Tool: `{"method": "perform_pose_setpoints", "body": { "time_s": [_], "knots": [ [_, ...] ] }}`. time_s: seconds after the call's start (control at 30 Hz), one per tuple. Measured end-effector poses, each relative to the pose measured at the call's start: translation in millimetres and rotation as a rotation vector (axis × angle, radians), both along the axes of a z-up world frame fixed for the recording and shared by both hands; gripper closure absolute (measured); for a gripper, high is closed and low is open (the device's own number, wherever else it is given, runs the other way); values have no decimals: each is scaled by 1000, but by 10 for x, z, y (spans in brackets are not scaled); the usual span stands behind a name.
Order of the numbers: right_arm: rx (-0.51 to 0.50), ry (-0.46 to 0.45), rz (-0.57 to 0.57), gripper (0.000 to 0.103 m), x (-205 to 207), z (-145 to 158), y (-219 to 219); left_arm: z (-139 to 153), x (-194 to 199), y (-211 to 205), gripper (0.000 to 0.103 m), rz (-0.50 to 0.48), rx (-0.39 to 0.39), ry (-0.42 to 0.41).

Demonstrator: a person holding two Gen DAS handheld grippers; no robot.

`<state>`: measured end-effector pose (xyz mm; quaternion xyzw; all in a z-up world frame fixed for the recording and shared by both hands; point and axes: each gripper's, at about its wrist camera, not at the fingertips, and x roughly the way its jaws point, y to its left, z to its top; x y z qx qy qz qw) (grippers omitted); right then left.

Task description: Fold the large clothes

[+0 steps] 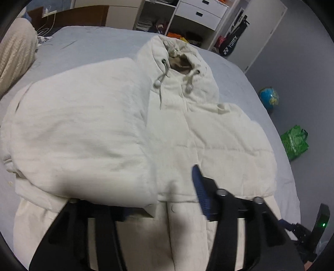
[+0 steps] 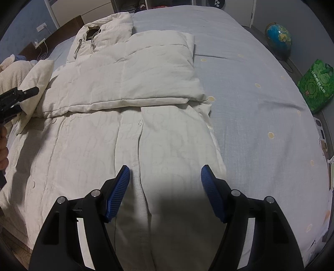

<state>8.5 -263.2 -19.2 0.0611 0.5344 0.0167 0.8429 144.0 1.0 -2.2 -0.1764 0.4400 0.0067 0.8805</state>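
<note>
A cream padded hooded jacket (image 2: 129, 79) lies front up on the bed, hood (image 2: 110, 27) at the far end. One sleeve (image 2: 146, 68) is folded across its chest. In the left wrist view the jacket (image 1: 219, 133) fills the frame and the other sleeve (image 1: 79, 133) is draped over my left gripper (image 1: 158, 187). Only its right blue fingertip (image 1: 198, 185) shows; the left one is hidden under the sleeve, so the gripper looks shut on the sleeve. My right gripper (image 2: 165, 183) is open and empty, hovering over the jacket's lower front.
The grey-blue bedsheet (image 2: 261, 93) extends to the right of the jacket. A globe (image 2: 278, 37) and a green bag (image 2: 315, 85) stand on the floor beside the bed. A beige blanket (image 1: 16, 58) lies at the bed's far left. Shelves and drawers (image 1: 200, 12) stand behind.
</note>
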Motion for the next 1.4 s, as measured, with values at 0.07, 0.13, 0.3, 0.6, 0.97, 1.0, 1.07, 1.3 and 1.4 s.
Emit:
{"method": "perform_pose_setpoints", "body": {
  "time_s": [0.07, 0.13, 0.3, 0.6, 0.97, 1.0, 1.07, 1.3, 1.4],
  "knots": [
    [2, 1, -1, 36, -2, -4, 1, -29, -62, -5, 36, -7, -2, 7],
    [3, 1, -1, 36, -4, -13, -2, -54, -156, -12, 34, -26, -7, 13],
    [4, 1, 0, 36, -5, -16, -7, -69, -466, 37, 32, -75, 13, 29],
    [-8, -1, -1, 36, -17, -4, 4, 172, -1063, 600, 28, 15, 68, -34],
    [-52, -64, 97, 36, 11, 301, 330, 186, -1560, 1378, 28, 287, 17, -65],
    [-55, -71, 117, 36, 36, 349, 403, 175, -1588, 1407, 28, 300, 7, -67],
    [-58, -93, 175, 36, 107, 477, 662, 171, -1668, 1470, 28, 330, -13, -72],
    [-66, -158, 395, 36, 438, 811, 1817, 110, -1899, 1648, 28, 415, -40, -18],
    [-86, -183, 506, 36, 576, 907, 2445, 76, -1990, 1699, 28, 436, -71, -17]
  ]
}}
